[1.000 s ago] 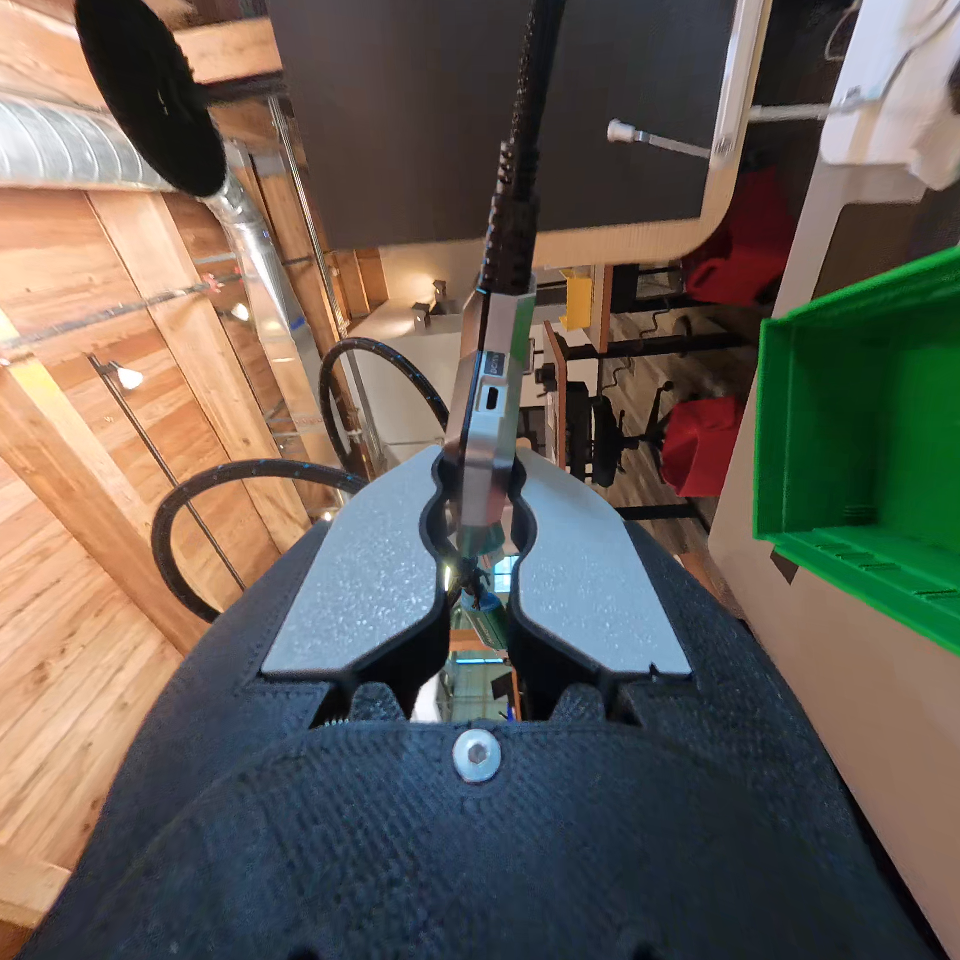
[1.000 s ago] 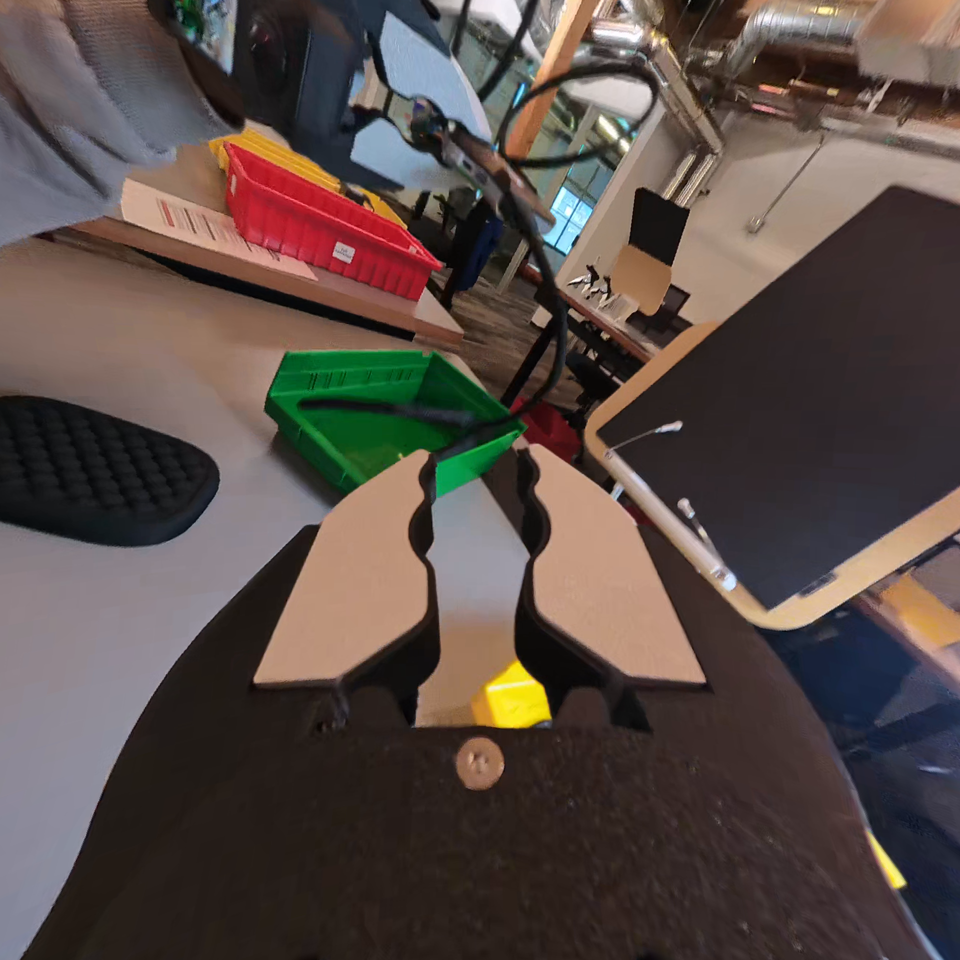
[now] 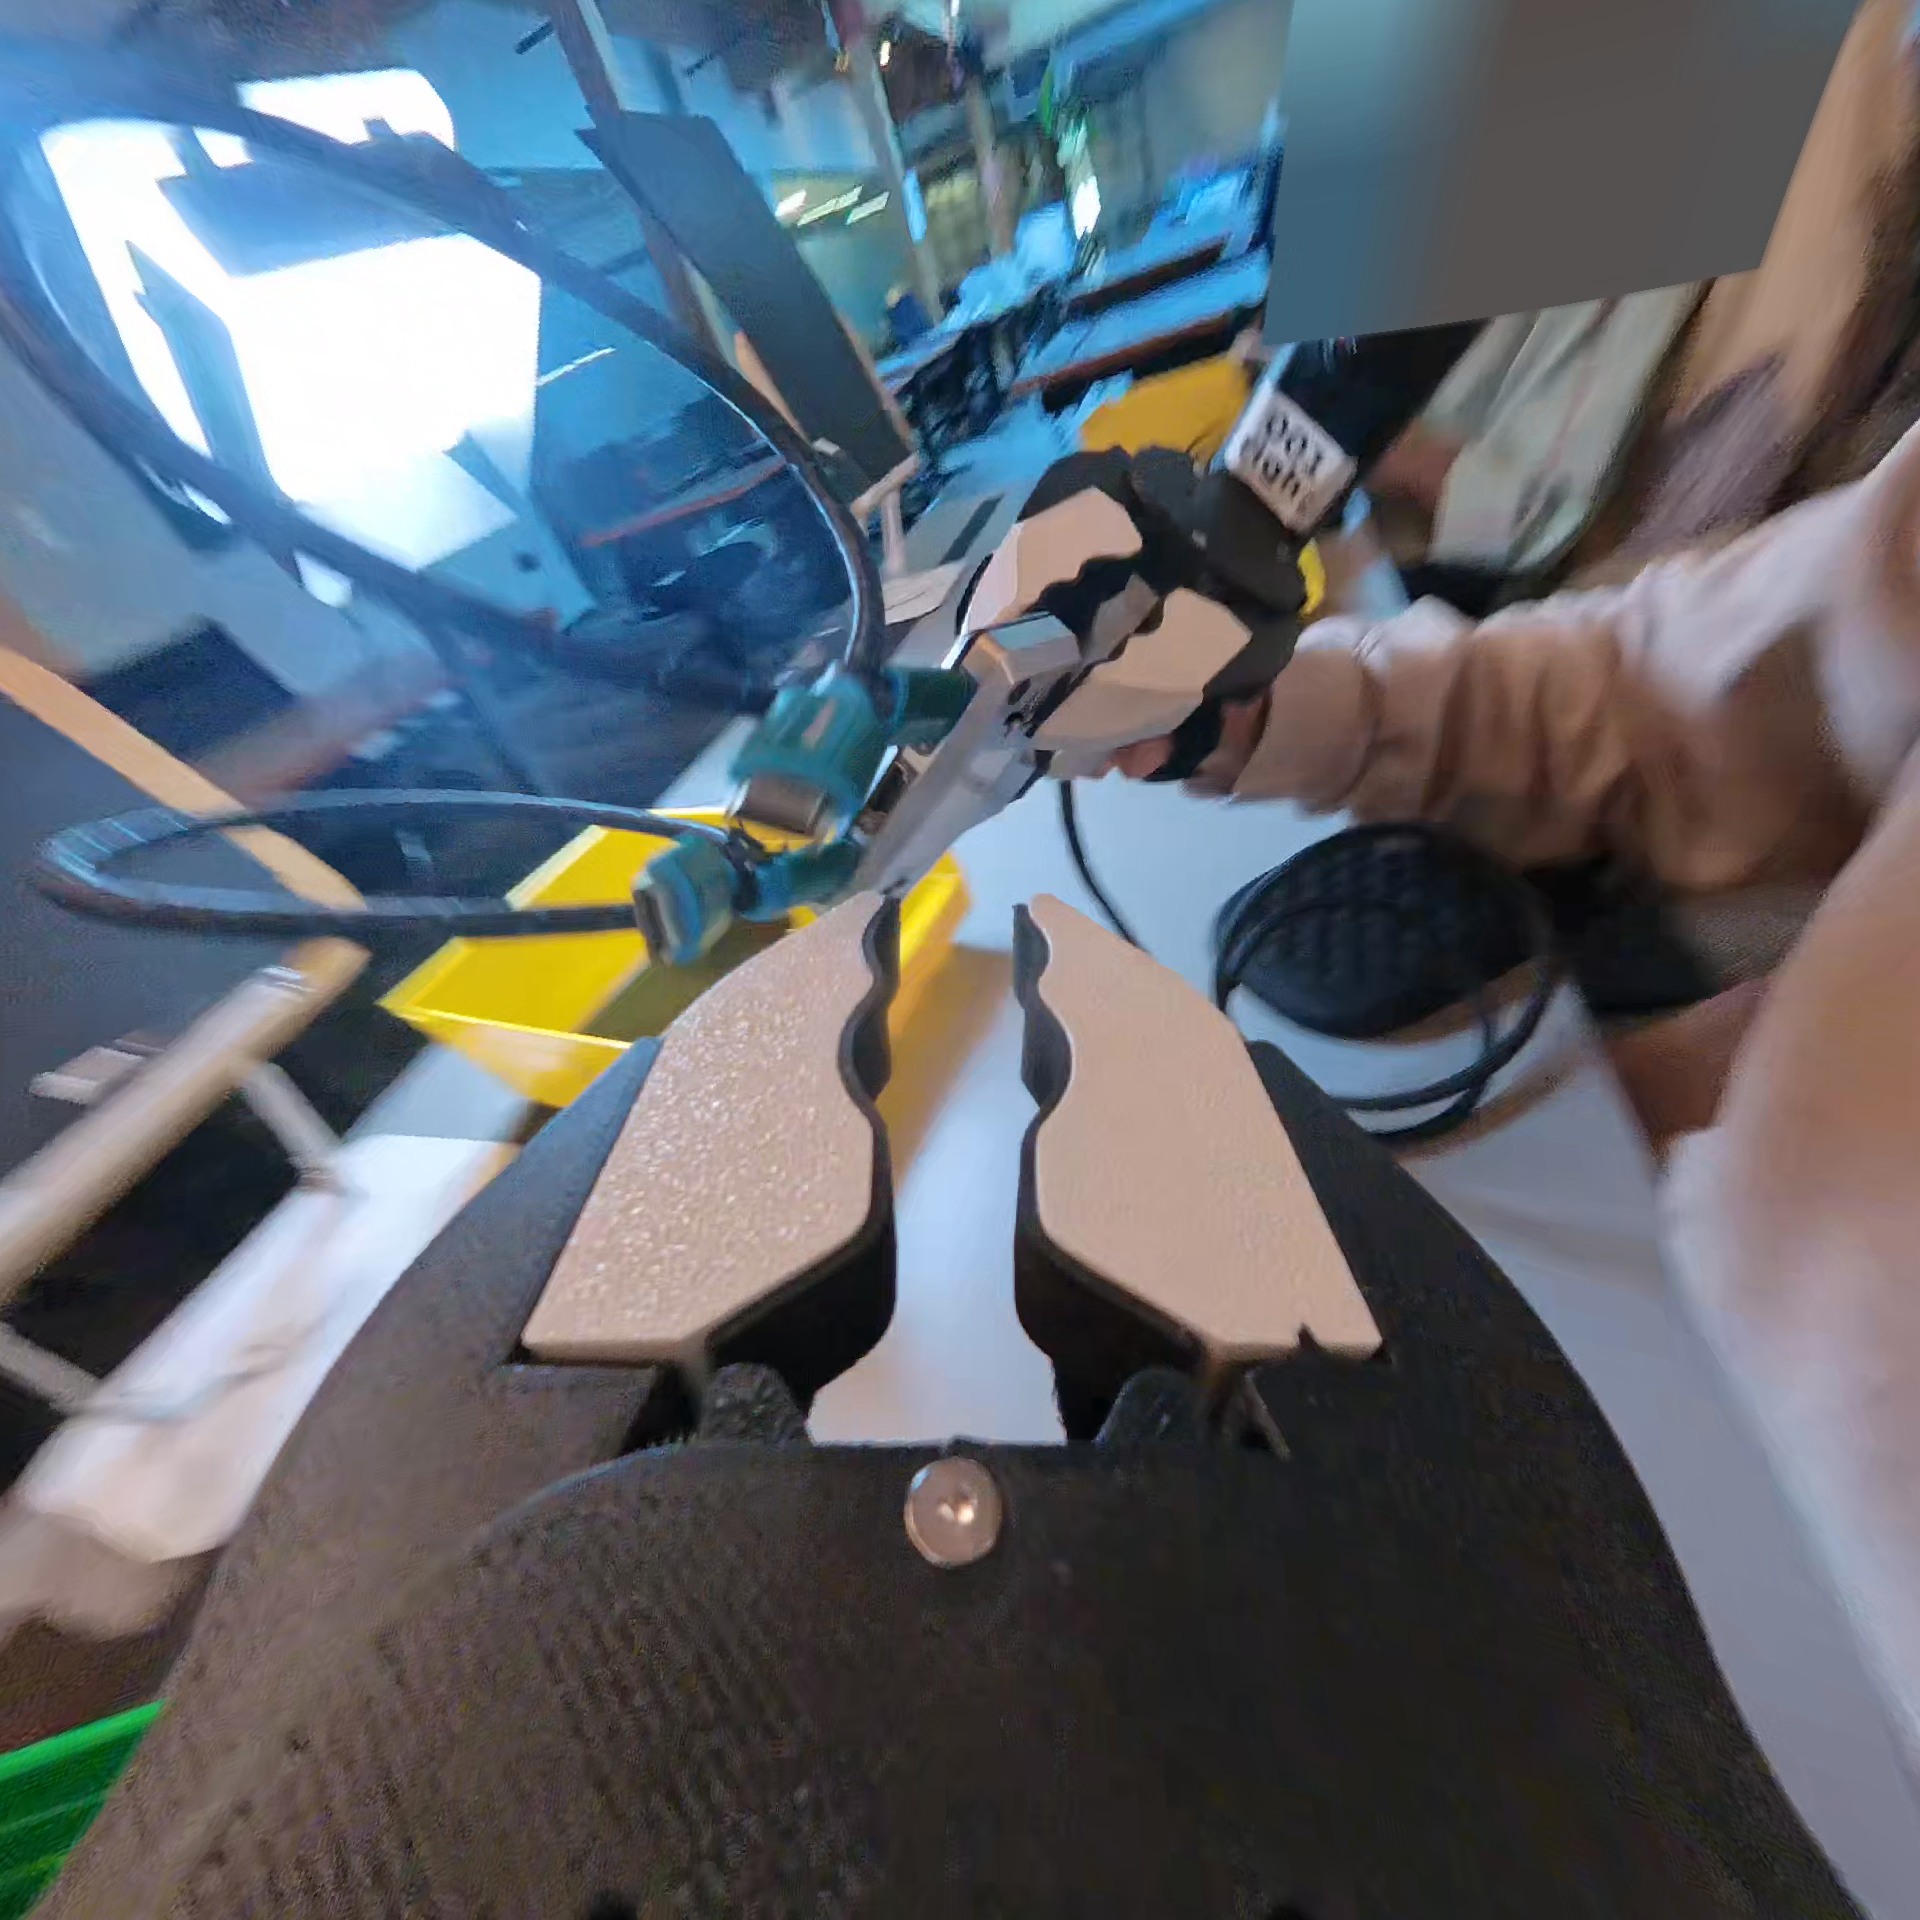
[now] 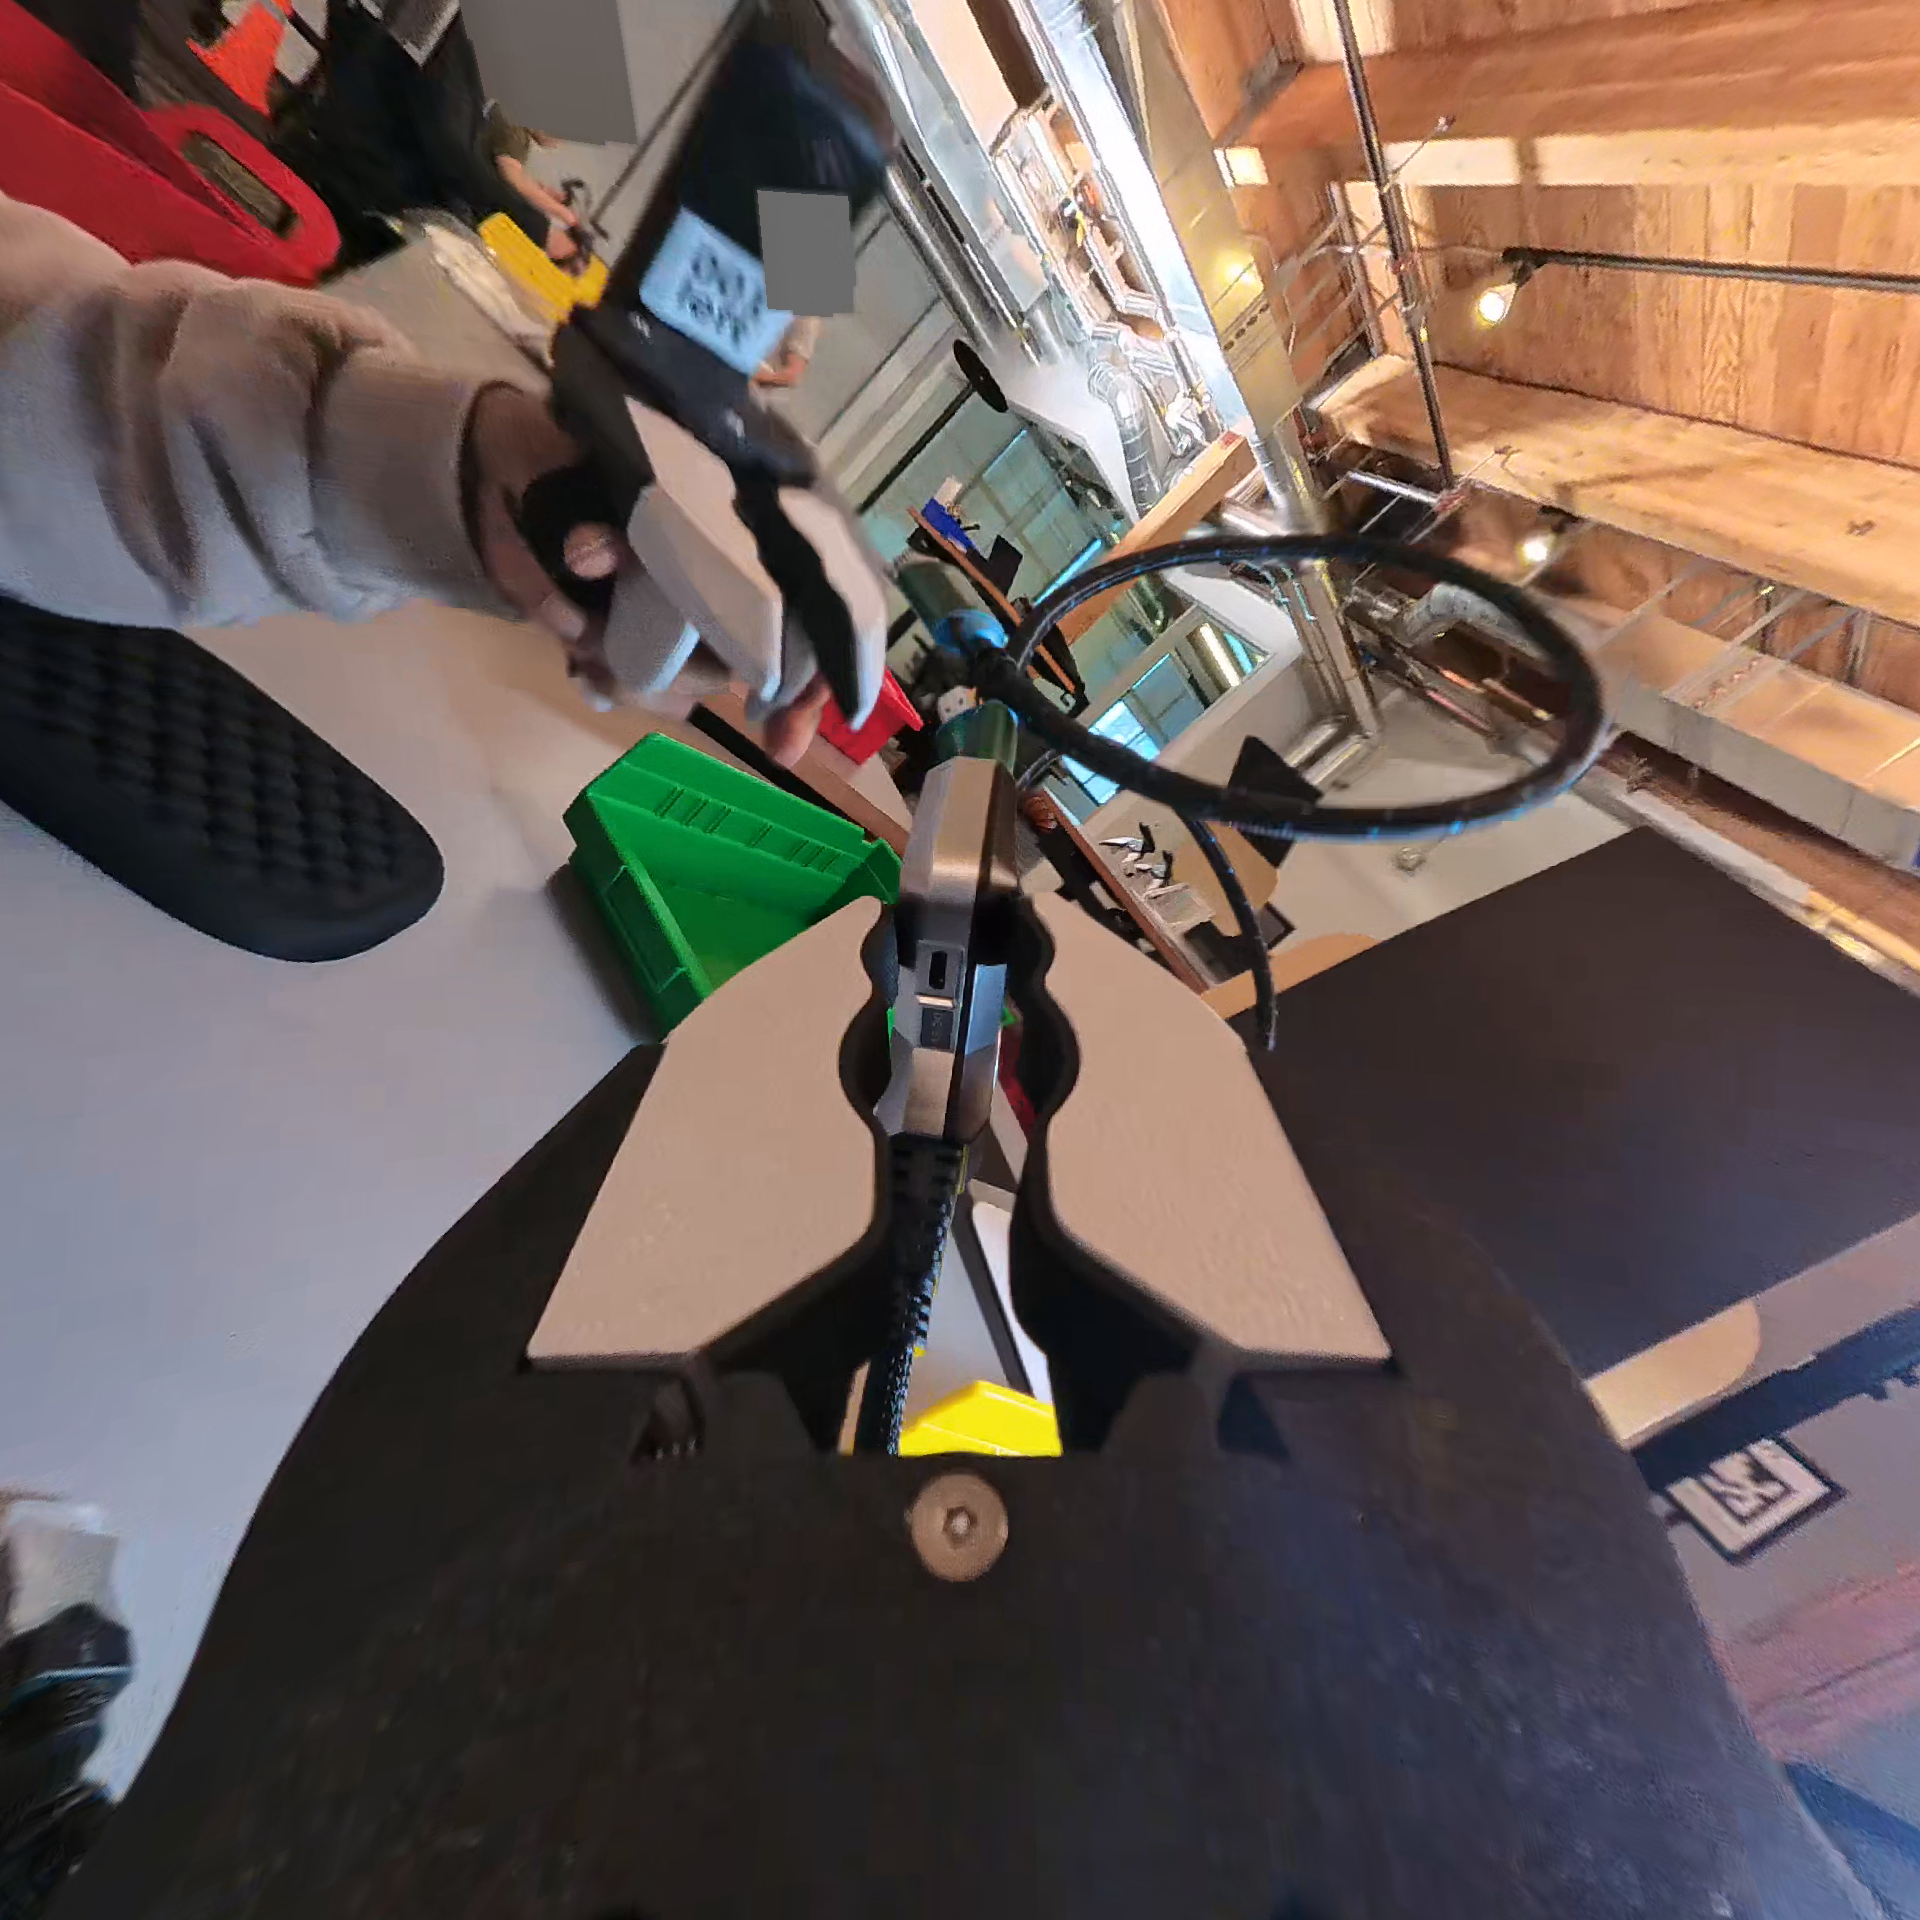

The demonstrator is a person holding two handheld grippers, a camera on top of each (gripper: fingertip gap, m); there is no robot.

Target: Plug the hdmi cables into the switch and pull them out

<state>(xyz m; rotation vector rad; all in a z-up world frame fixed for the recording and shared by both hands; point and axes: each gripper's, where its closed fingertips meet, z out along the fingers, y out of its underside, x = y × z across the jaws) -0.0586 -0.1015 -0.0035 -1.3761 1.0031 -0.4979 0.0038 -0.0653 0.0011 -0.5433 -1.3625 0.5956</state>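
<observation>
Right claw [image 4: 954, 1023] pinches the switch [image 4: 948, 914]; left claw [image 3: 948, 925] hangs spread and empty near the teal plugs [image 3: 805, 743].

You have little to read here, and none of it comes out as clear words. A white tag [image 4: 715, 294] with dark block marks sits on the left gripper's [image 4: 790, 634] black body; a like tag [image 3: 1286, 470] sits on the right gripper [image 3: 1049, 665]. A black-and-white square marker [image 4: 1754, 1492] lies low at right. The switch [image 4: 940, 961] bears tiny marks beside its port, too small to make out.
</observation>
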